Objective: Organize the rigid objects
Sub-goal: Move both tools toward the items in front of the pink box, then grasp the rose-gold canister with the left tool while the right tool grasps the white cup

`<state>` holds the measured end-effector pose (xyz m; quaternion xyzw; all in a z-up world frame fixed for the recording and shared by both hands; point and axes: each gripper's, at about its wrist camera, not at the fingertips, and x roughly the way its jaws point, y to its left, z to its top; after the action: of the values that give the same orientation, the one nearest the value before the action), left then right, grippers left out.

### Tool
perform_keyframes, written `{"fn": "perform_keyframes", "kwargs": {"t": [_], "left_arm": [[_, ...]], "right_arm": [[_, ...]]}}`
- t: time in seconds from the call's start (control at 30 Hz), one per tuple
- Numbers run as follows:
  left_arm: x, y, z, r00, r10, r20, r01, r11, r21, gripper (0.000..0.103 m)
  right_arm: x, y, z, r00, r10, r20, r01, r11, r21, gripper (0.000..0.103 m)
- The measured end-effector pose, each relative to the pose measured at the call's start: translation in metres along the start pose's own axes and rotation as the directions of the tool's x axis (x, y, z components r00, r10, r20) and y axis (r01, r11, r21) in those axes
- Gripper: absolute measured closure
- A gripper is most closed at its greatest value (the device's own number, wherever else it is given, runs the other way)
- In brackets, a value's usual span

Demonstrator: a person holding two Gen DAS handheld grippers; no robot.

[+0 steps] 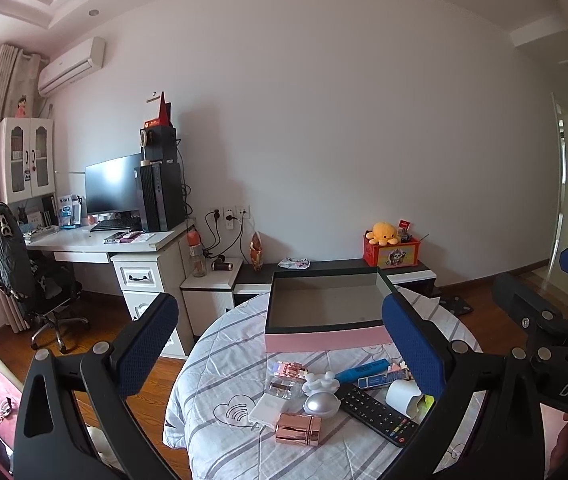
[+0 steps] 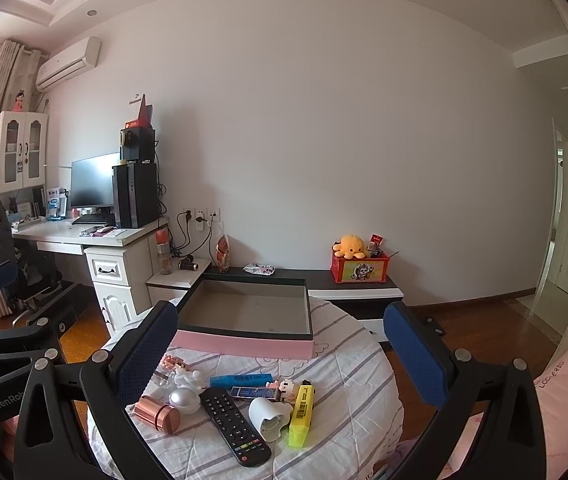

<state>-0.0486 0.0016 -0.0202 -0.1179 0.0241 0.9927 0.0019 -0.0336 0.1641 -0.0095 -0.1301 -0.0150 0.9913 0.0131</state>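
In the left wrist view, your left hand-held gripper (image 1: 280, 344) is spread wide and holds nothing. It hovers above the round worktop with the striped grey-and-white cloth (image 1: 220, 364). The small things lie in a cluster below and between its fingers: a long black remote control (image 1: 375, 414), a rose-gold metal cylinder (image 1: 299, 429), a silver egg-shaped shell (image 1: 321, 404), a white square charger (image 1: 268, 406) and a blue marker pen (image 1: 361, 372). The open pink box with the dark rim (image 1: 325, 340) stands just behind them, farther from you. The long axis of the remote control runs diagonally, from upper left to lower right.

In the right wrist view, your right hand-held gripper (image 2: 280, 344) is also wide apart and empty, held level and pointing forward over the same cluster. Here the remote control lies almost under the middle of the fingers, with a yellow highlighter pen (image 2: 301, 416) and a white plastic cup on its side (image 2: 270, 418) to its right. The pink box is straight ahead. I judge the right hand is a little nearer to the remote control, though the fisheye lens makes this uncertain. You would need to lower it and turn the wrist across the long axis.
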Motion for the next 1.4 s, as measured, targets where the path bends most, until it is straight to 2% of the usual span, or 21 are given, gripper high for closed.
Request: {"fn": "perform_keyframes", "kwargs": {"t": [0.6,0.83,1.0,1.17,1.4], "left_arm": [[0.043,-0.005,-0.016,0.997,0.004,-0.073,-0.002,1.0,0.017,0.0],[0.073,-0.006,-0.04,0.987,-0.004,-0.158,0.009,1.0,0.03,0.0],[0.104,-0.003,-0.074,0.962,-0.002,-0.273,0.011,0.999,0.033,0.0],[0.131,0.003,-0.113,0.918,0.015,-0.397,-0.005,1.0,0.027,0.0],[0.143,0.001,-0.146,0.876,0.013,-0.482,0.007,0.999,0.038,0.0]], "right_arm": [[0.038,0.0,-0.015,0.997,0.005,-0.071,-0.005,1.0,0.001,0.0],[0.063,0.001,-0.032,0.99,0.005,-0.139,-0.006,1.0,-0.009,0.0],[0.092,0.001,-0.061,0.971,0.008,-0.239,-0.014,1.0,-0.021,0.0],[0.118,-0.001,-0.09,0.943,0.011,-0.332,-0.016,1.0,-0.011,0.0],[0.137,-0.003,-0.113,0.92,-0.005,-0.391,-0.002,1.0,-0.019,0.0]]}}
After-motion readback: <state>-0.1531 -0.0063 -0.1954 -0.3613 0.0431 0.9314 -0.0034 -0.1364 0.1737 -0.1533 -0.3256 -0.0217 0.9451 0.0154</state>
